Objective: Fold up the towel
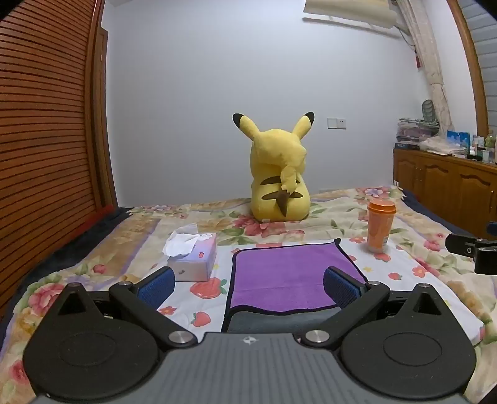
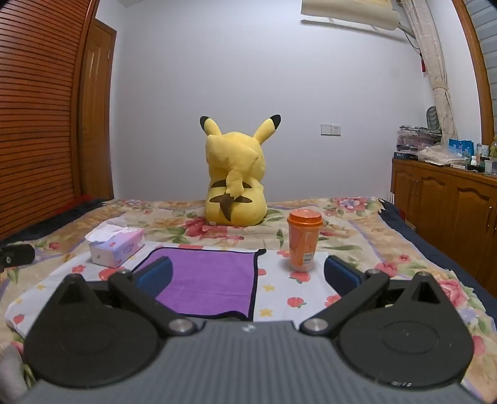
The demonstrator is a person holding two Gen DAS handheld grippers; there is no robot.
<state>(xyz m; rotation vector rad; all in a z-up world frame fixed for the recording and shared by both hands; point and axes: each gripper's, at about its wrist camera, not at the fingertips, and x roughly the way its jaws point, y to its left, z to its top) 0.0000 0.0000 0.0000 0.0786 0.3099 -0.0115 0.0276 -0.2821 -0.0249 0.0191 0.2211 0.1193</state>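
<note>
Left gripper: jaws wide, holding nothing, above the near edge of the purple towel. Right gripper: jaws wide, empty. Towel lies flat on the bed, between tissue box and orange cup. Plush toy sits beyond.

Rear wall: plain, pale grey-white, evenly lit. Wall switch plate: mounted right of centre. Air conditioner: mounted high on the rear wall, toward the right. Left side: louvred wooden panel, with a wooden door beyond it. Right side: pale curtain hanging beside a wooden frame; low wooden cabinet below it, top loaded with stacked items. Bed: covered with a floral bedspread.
</note>
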